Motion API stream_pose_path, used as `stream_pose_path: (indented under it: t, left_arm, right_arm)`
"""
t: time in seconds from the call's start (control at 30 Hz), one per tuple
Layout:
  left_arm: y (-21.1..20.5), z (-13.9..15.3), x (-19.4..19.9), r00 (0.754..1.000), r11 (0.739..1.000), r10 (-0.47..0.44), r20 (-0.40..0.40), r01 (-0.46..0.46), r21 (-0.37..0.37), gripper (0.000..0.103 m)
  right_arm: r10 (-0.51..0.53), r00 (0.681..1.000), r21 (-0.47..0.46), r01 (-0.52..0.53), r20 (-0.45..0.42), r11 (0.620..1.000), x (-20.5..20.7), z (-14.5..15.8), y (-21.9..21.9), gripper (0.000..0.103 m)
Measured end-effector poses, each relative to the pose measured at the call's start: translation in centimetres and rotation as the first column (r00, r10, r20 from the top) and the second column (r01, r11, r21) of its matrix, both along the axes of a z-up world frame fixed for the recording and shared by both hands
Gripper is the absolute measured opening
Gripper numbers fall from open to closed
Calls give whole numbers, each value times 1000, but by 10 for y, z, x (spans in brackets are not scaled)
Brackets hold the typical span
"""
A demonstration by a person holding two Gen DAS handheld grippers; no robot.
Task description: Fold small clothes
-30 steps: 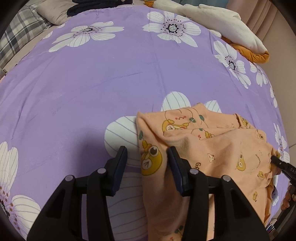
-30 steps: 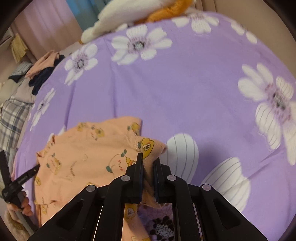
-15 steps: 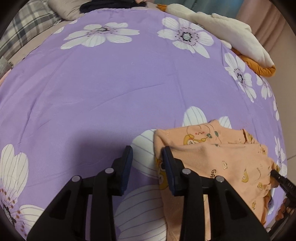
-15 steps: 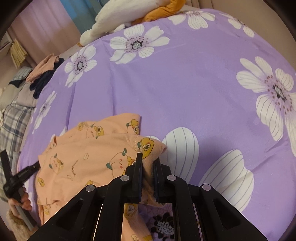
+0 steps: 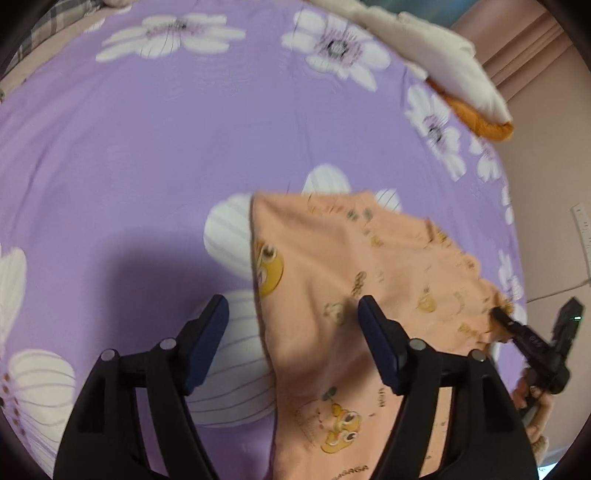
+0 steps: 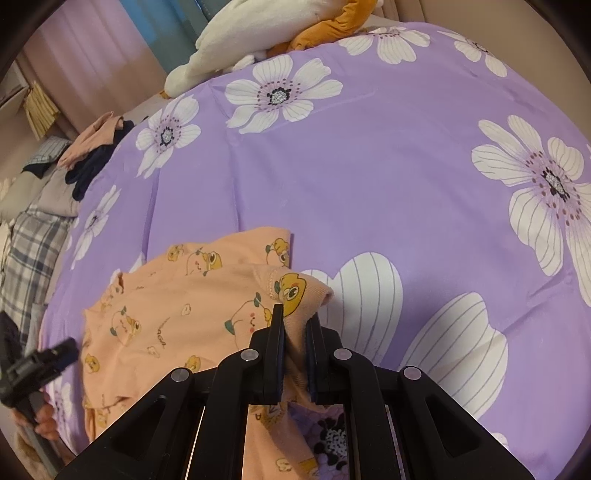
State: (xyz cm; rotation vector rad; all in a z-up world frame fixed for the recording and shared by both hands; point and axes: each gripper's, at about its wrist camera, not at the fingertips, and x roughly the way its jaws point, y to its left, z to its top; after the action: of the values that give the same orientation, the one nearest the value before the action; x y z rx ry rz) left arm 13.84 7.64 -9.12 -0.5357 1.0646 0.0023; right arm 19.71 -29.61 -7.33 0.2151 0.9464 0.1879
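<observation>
A small peach garment with cartoon duck prints [image 5: 354,280] lies partly folded on the purple flowered bedsheet [image 5: 147,140]. My left gripper [image 5: 293,314] is open, its jaws wide apart over the garment's left edge, gripping nothing. In the right wrist view the garment [image 6: 177,306] spreads to the left, and my right gripper [image 6: 294,325] is shut on a folded corner of it, lifted a little off the sheet. The right gripper also shows in the left wrist view [image 5: 517,332] at the garment's far right edge. The left gripper shows at the lower left of the right wrist view [image 6: 40,362].
A white and orange cushion [image 5: 450,66] lies at the bed's far edge, also in the right wrist view [image 6: 280,26]. A pile of dark and pink clothes [image 6: 92,151] and a plaid blanket [image 6: 29,254] lie at the left side.
My left gripper opened wider and moved right, over the garment's left edge. My right gripper stayed shut on the garment's corner.
</observation>
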Motion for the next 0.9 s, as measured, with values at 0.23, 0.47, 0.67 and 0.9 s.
stream_pose_path:
  t: [0.23,0.47,0.67,0.9]
  left_arm:
    - [6,5,-4,996,998,45,75,-43,-35,7]
    - [41,13,-5,991,994,112,77,-111,-11,2]
    - [31,14,-14,994,998,68,83,-67,-13,2]
    - [19,9,-25,998,999,28,54,-27,-18,27]
  right_arm:
    - [18,1000,6,-18,16,1000,-4,6,1,10]
    - [35,999,8,-35,4,999,-3,5,0,10]
    - [-6,999,-3,6,-43,1000,3,-11,-3,10]
    - [-10,999,-58,8,-36,998,0,-12,0,14]
